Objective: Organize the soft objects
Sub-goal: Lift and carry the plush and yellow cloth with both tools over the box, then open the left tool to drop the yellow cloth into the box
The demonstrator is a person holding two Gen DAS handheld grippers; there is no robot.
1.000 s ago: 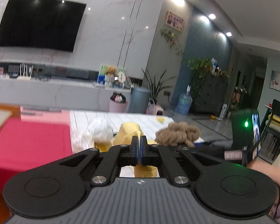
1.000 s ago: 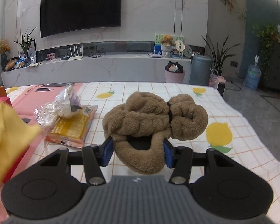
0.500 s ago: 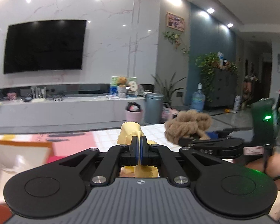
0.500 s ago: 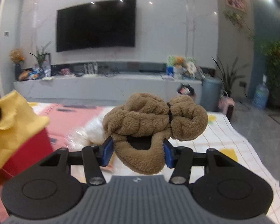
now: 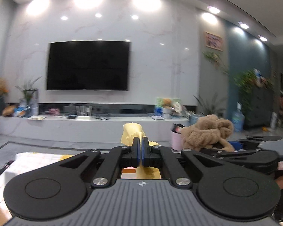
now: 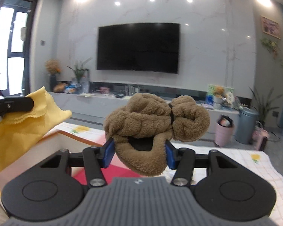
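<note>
- Left gripper (image 5: 141,151) is pinched nearly closed on a yellow cloth (image 5: 132,135) — the fabric sticks up beyond the pads and hangs below them.
- Right gripper (image 6: 139,151) holds a brown plush bundle (image 6: 156,120) between half-spread pads; its long axis runs left–right, bulging up and beyond the pads.
- Far behind, a television (image 6: 138,48) hangs on the wall.

Yellow cloth (image 6: 22,120), brown fleece bundle (image 6: 152,120)
</note>
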